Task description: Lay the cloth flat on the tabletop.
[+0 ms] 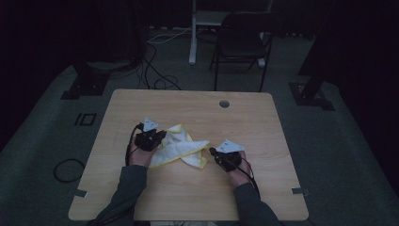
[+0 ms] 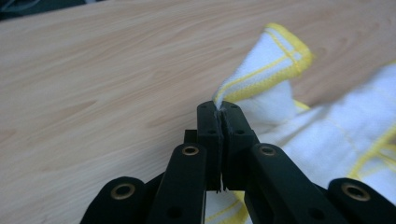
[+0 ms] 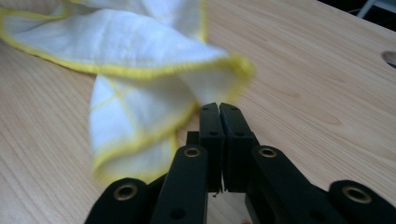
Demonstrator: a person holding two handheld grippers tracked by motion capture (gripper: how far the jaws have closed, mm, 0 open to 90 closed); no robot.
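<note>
On the left of the high view, the left gripper (image 1: 160, 137) sits at the left edge of the cloth (image 1: 181, 147), the person's left hand (image 1: 140, 153) behind it and a grey plate on top. In the left gripper view its jaws are pressed together on a fold of the cloth (image 2: 261, 77): a thin sliver of white fabric with a yellow hem shows in the seam between the pads, and the pinched corner stands up from the tips. The rest of the cloth spreads to the right of the jaws there, blurred.

The cloth is white with yellow edging, crumpled, and lies near the middle of the table (image 1: 197, 197), between the two grippers. One lobe points toward the far edge, another reaches right and down.

On the right, the right gripper (image 1: 212, 151) points at the cloth's right corner, held by the right hand (image 1: 239, 170). In the right gripper view its jaws meet flat against each other, and I see no fabric between them; the cloth's (image 3: 140, 88) hemmed edge lies just beyond and left of the tips, whether touching I cannot tell.
</note>
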